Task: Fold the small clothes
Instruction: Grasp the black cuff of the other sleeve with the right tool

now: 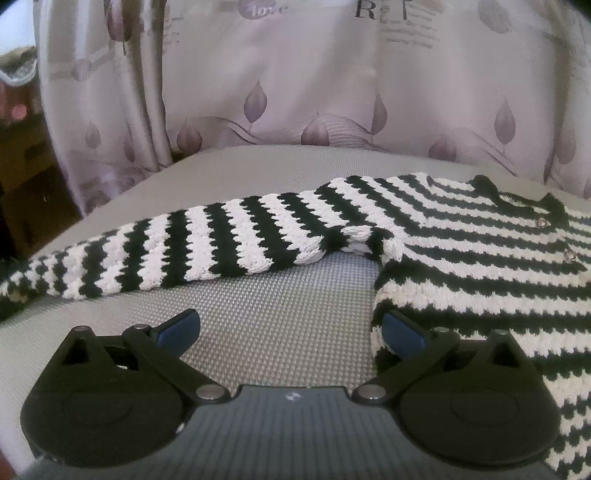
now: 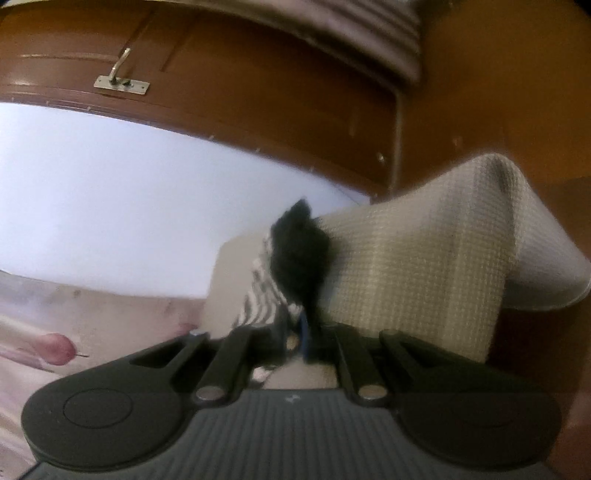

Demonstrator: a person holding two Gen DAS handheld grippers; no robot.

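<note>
Readable text appears only in the left wrist view, on the curtain [image 1: 295,74] far beyond the fingertips. The word "love" [image 1: 264,10] stands on a dark oval, above and slightly left of the fingers. A large letter "R" [image 1: 364,10] stands above and right of them; the smaller lines beneath are illegible. No text is readable in the right wrist view.

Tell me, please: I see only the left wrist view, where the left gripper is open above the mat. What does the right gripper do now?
Observer: The right gripper is shut on a dark edge of the striped sweater.
Operator: Does the mat lie flat there?
Observer: No, a corner of the grey mat is raised beside that gripper.
Operator: What is behind it?
Observer: A brown wooden door with a metal handle.
</note>
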